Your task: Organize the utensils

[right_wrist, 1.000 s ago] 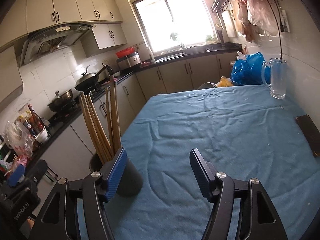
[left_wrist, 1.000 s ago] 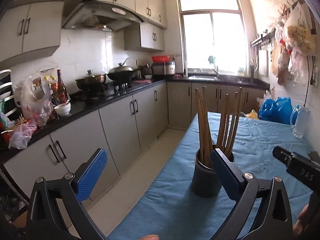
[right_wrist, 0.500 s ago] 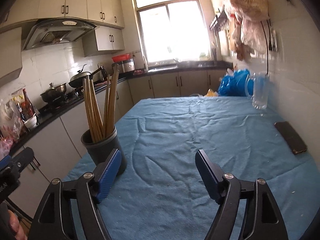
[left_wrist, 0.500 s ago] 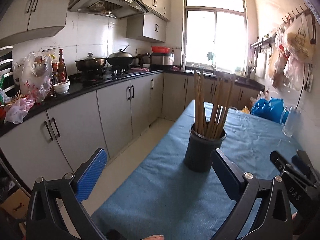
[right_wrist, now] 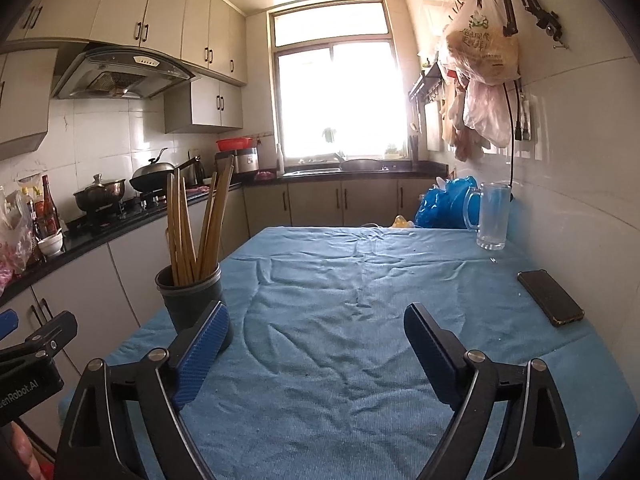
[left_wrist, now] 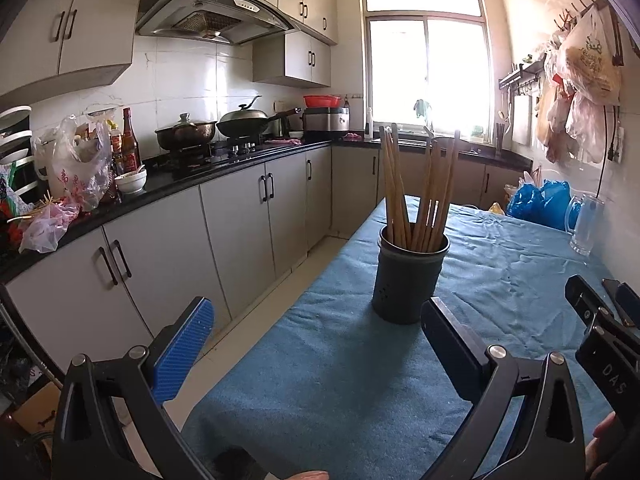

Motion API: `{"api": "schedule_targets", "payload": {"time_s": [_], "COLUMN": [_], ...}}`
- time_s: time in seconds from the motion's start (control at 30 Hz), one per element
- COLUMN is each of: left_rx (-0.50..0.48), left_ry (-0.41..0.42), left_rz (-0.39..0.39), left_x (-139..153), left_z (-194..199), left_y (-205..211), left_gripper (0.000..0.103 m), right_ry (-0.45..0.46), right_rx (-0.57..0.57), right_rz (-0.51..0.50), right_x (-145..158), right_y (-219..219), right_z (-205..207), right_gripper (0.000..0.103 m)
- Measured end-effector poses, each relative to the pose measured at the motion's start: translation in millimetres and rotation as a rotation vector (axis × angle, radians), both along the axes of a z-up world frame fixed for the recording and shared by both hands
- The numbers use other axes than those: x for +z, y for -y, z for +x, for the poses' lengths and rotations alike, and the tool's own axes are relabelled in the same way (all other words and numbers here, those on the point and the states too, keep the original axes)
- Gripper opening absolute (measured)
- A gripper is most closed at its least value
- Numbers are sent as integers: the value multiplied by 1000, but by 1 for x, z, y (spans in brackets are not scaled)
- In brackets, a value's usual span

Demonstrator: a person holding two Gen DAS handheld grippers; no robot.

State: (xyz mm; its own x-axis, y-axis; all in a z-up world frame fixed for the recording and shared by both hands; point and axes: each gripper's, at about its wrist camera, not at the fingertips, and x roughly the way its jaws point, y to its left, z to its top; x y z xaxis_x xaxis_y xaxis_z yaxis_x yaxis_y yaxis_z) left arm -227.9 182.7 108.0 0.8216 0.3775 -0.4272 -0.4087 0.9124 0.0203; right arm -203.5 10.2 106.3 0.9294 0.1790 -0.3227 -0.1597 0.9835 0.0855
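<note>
A dark grey utensil holder (left_wrist: 409,276) stands upright near the left edge of the blue tablecloth (left_wrist: 360,380), with several wooden chopsticks (left_wrist: 416,188) standing in it. It also shows in the right wrist view (right_wrist: 194,300), with its chopsticks (right_wrist: 198,228). My left gripper (left_wrist: 316,344) is open and empty, a little before the holder, its left finger out past the table edge. My right gripper (right_wrist: 316,344) is open and empty over the cloth, with the holder just behind its left finger.
A glass mug (right_wrist: 490,216) and blue plastic bags (right_wrist: 446,204) stand at the table's far right by the wall. A black phone (right_wrist: 550,298) lies near the right edge. Kitchen counter (left_wrist: 168,184) with pots and bottles runs along the left, across a floor gap.
Both grippers have pulled back and levelled out. The holder now looks farther away and lower in both views. Both grippers stay open and empty.
</note>
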Motion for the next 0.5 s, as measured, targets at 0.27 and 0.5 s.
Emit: {"api": "schedule_targets", "payload": {"time_s": [0.27, 0.5], "left_rx": [-11, -17], "left_ry": [-24, -50], "left_rz": [-2, -4], "left_x": [-2, -6], "left_z": [0, 6], "left_y": [1, 3], "left_gripper": [103, 102], "right_ry": [4, -6], "right_rx": [3, 7], "right_rz": [-1, -4], "right_x": [0, 0], "right_y": [0, -1], "right_z": [-3, -4], "right_gripper": [93, 94]}}
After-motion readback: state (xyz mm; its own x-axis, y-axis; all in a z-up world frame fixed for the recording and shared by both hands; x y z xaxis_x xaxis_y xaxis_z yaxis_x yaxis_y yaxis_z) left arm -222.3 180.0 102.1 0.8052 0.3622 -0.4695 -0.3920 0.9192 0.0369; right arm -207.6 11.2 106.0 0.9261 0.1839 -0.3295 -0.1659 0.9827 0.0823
